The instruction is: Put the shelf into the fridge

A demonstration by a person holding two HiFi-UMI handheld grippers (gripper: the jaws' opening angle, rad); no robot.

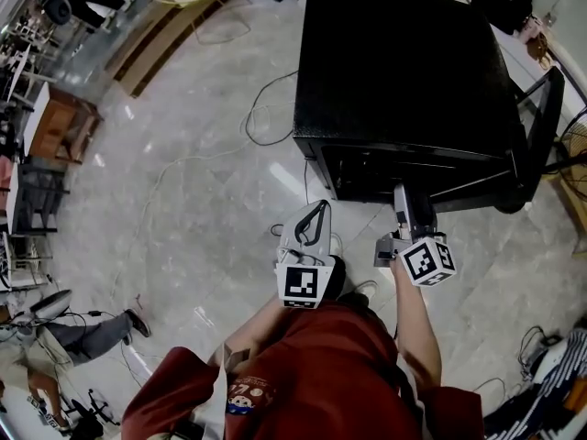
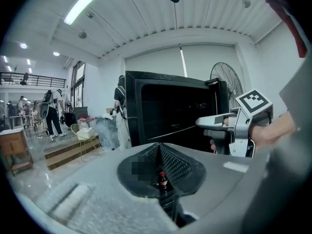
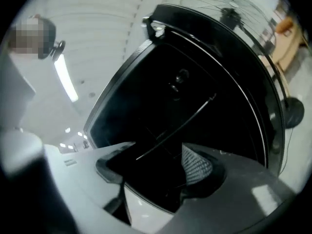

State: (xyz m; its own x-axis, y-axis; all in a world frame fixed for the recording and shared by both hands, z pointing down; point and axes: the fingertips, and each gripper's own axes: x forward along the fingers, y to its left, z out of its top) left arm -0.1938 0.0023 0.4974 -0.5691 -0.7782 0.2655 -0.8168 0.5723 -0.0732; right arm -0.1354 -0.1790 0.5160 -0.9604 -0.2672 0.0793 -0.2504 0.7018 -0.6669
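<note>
- Head view: black fridge [image 1: 394, 71] fills upper right of frame, door [image 1: 541, 136] swung open at right edge. Right gripper [image 1: 402, 195] points into the opening at frame centre-right. Left gripper [image 1: 319, 211] sits just left of it, lower centre, tips aimed up and short of the cabinet. Shelf not clear from here.
- Left gripper view: left gripper's tongs [image 2: 159, 152] pinched together at lower centre, nothing between them. Shelf [image 2: 173, 132] shows as a thin pale line across the dark fridge interior, mid-frame. Its near end runs up to the right gripper's tips [image 2: 201, 125] at centre-right. Touching or just apart, can't tell from this side. Fan [image 2: 226, 79] stands behind, upper right.
- Right gripper view: right tongs [image 3: 153, 162] spread wide at lower centre, dark interior showing between them. Shelf edge [image 3: 180, 126] runs as a slanted line from the gap up toward mid-right. Doesn't look clamped.
- Judgement: shelf looks to be inside the cabinet, so the step is prob. seating it, then backing out.
- Doing it well: check both side edges sit on matching rails, same level left & right. Nudge the front edge squarely w/ the right tongs, near the middle, so it doesn't skew or jam. Go slowly, since the shelf looks thin and may flex or slip off a rail.
- Keep the left gripper clear of the opening, and pull the right one straight back w/o hooking the edge.
</note>
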